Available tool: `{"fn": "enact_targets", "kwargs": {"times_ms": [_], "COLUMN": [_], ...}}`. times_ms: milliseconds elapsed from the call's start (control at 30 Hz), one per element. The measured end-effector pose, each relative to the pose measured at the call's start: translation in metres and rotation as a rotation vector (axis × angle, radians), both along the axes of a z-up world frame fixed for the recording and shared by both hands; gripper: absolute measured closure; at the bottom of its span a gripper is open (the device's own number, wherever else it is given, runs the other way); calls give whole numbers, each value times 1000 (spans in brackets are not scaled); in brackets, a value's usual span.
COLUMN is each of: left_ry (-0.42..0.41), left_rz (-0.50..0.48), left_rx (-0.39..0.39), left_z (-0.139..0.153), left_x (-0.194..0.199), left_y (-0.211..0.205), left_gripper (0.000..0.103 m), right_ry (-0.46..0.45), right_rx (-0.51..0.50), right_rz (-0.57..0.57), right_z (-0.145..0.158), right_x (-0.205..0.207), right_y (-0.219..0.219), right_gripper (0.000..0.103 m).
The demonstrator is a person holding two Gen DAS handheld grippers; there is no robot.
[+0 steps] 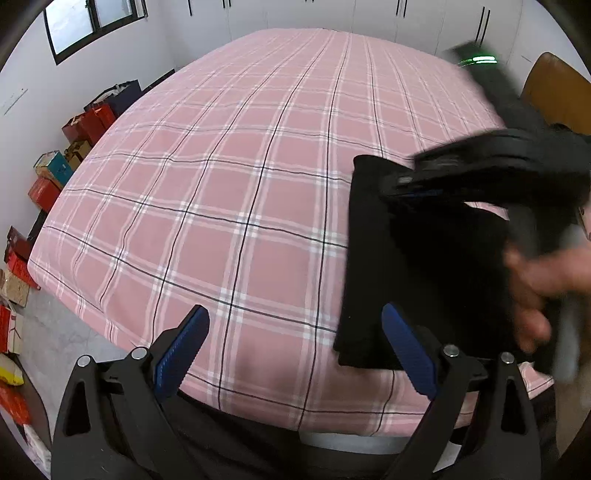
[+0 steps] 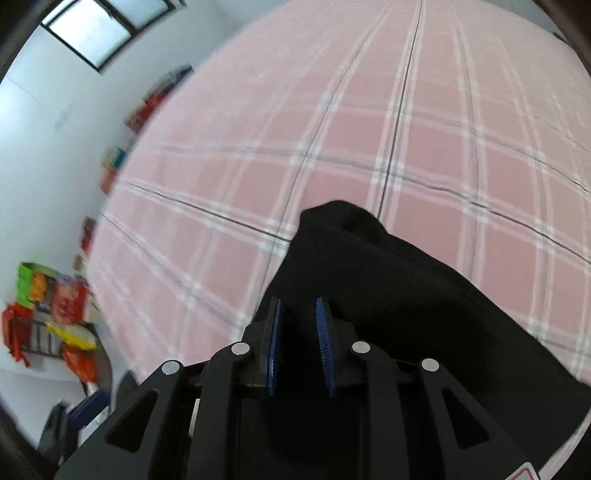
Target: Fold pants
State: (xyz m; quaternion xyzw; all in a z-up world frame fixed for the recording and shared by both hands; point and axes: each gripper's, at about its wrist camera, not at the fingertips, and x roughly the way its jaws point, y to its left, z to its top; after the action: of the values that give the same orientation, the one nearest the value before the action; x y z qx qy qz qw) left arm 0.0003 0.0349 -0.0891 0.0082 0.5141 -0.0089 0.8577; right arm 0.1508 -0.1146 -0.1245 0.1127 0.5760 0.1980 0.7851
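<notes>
The black pants (image 1: 413, 266) lie folded into a narrow stack on the pink plaid bed (image 1: 229, 177), near its front right edge. My left gripper (image 1: 295, 350) is open and empty above the bed's front edge, its right finger beside the pants' left side. My right gripper (image 2: 298, 314) hovers over the pants (image 2: 388, 295), jaws narrowly apart with black cloth between the blue pads (image 2: 325, 332); whether it grips the cloth is unclear. The right gripper also shows blurred in the left wrist view (image 1: 399, 184), over the pants' far end, with the hand holding it.
Red and coloured boxes and bags (image 1: 51, 173) line the floor along the left wall. White wardrobes (image 1: 369, 14) stand behind the bed. A wooden headboard or chair (image 1: 554, 92) is at far right. Snack bags (image 2: 55, 302) sit on a rack at left.
</notes>
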Motion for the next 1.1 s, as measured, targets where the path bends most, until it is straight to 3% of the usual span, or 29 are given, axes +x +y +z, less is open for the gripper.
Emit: {"fn": "enact_targets", "kwargs": {"times_ms": [100, 133, 200, 300, 400, 433, 500, 633, 700, 733, 767, 833, 900, 967, 1100], "left_ry": [10, 11, 11, -2, 3, 2, -1, 4, 15, 24, 40, 64, 113, 146, 220], "left_rz": [-4, -9, -20, -40, -54, -59, -70, -85, -81, -77, -62, -31, 9, 34, -25], "left_rx": [-1, 1, 19, 40, 40, 42, 49, 64, 39, 3, -73, -153, -209, -218, -332], "left_z": [-4, -5, -5, -2, -2, -2, -1, -2, -4, -5, -8, -18, -38, -57, -84], "left_x": [1, 2, 1, -1, -1, -2, -2, -3, -3, -2, 0, 7, 21, 32, 47], "left_y": [-3, -5, -11, -17, -26, -29, -37, -48, -47, -44, -36, -24, -13, -9, -19], "left_gripper": [11, 11, 11, 11, 11, 11, 11, 11, 10, 10, 8, 5, 5, 5, 5], "right_ry": [70, 75, 34, -31, 18, 42, 74, 35, 13, 3, -8, -12, 39, 73, 141], "right_rx": [8, 17, 28, -41, -119, -106, 17, 14, -49, -98, -123, -119, -52, -9, 133], "right_rz": [-48, -64, -102, -107, -141, -158, -239, -309, -335, -366, -389, -448, -477, -471, -465], "right_z": [-30, -34, -19, -3, -18, -27, -30, -9, -2, -1, -2, -8, -20, -35, -59], "right_x": [-19, -25, -43, -70, -95, -100, -112, -126, -134, -139, -143, -150, -148, -138, -118], "right_y": [-12, -16, -28, -48, -84, -97, -124, -149, -162, -170, -177, -199, -212, -212, -203], "right_gripper": [84, 89, 88, 86, 82, 91, 93, 78, 49, 27, 20, 18, 18, 18, 18]}}
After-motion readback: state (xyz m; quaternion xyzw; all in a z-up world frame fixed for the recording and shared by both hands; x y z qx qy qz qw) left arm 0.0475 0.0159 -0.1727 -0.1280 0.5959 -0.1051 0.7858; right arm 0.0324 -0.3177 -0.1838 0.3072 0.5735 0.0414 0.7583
